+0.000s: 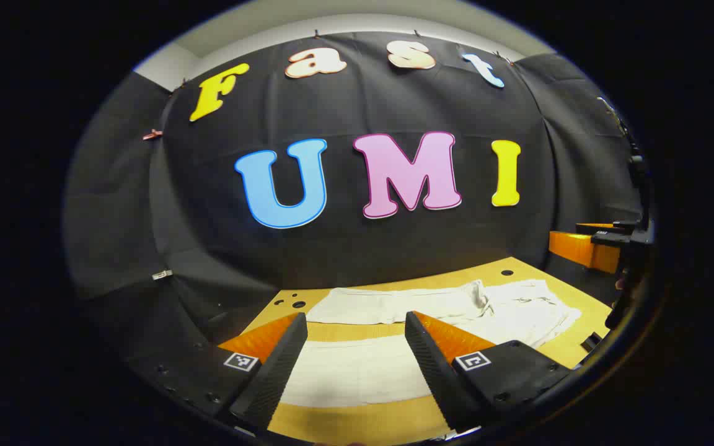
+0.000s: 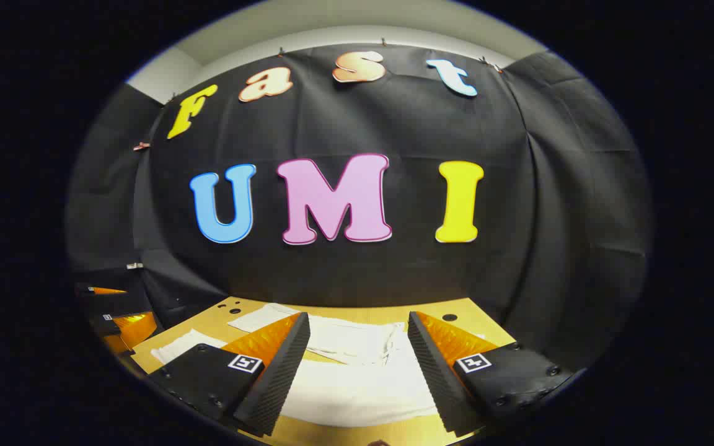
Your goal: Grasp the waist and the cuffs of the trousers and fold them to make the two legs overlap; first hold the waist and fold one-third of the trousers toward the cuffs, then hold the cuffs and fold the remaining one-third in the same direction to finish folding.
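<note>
White trousers (image 1: 394, 303) lie flat on the wooden table (image 1: 431, 282), the two legs apart with a strip of table between them and the crumpled waist (image 1: 530, 310) to the right. My left gripper (image 1: 355, 316) hovers open above the near leg (image 1: 357, 371), nothing between its fingers. In the right gripper view the trousers (image 2: 357, 384) lie just below my right gripper (image 2: 358, 317), which is open and empty over the waist end, where a drawstring (image 2: 385, 341) shows. The far leg (image 2: 258, 317) runs off to the left.
Black cloth walls close in the table at the back and sides. Small round holes (image 1: 298, 304) mark the table's far corners (image 2: 449, 317). The right gripper (image 1: 611, 238) shows at the right edge of the left gripper view; the left gripper (image 2: 115, 310) shows low left in the right gripper view.
</note>
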Tool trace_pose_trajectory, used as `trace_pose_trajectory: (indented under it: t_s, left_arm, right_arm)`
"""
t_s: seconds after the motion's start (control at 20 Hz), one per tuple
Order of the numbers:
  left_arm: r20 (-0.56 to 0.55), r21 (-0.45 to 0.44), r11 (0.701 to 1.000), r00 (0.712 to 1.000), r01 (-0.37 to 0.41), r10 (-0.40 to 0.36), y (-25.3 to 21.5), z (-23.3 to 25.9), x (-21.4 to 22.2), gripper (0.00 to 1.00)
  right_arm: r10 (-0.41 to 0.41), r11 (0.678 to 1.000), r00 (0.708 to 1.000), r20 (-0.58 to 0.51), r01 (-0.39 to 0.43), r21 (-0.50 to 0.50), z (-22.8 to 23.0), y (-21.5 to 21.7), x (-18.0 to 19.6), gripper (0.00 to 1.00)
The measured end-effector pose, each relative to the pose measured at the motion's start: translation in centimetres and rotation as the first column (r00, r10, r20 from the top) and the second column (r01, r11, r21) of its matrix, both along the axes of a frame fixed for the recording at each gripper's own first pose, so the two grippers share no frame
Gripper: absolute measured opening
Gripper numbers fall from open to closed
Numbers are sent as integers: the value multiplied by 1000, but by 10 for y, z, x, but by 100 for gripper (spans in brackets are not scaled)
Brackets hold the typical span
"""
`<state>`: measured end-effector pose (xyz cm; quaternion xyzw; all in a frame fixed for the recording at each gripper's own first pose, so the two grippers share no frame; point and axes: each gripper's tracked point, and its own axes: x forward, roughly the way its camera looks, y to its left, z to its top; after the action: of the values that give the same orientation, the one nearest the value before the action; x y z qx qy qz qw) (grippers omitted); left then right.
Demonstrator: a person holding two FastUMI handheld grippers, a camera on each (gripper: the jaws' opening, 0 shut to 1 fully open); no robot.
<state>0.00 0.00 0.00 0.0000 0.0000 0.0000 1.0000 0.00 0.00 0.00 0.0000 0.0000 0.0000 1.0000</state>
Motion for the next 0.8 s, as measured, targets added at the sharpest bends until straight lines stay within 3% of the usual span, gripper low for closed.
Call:
trace_pose_trajectory:
  t_s: [0.2,0.45,0.8]
  left_arm:
    - [-42,-78,996,998,50,-53,-3,-6,34,99]
    - [-71,-111,988,991,103,-112,6,-18,42,99]
    - [-27,-143,979,989,143,-148,29,-24,38,99]
  right_arm:
    - [-88,996,995,-36,89,22,-12,-25,17,98]
    - [-169,985,986,-10,169,-24,-3,-31,4,98]
    - [-262,963,965,18,262,-69,6,-20,-23,98]
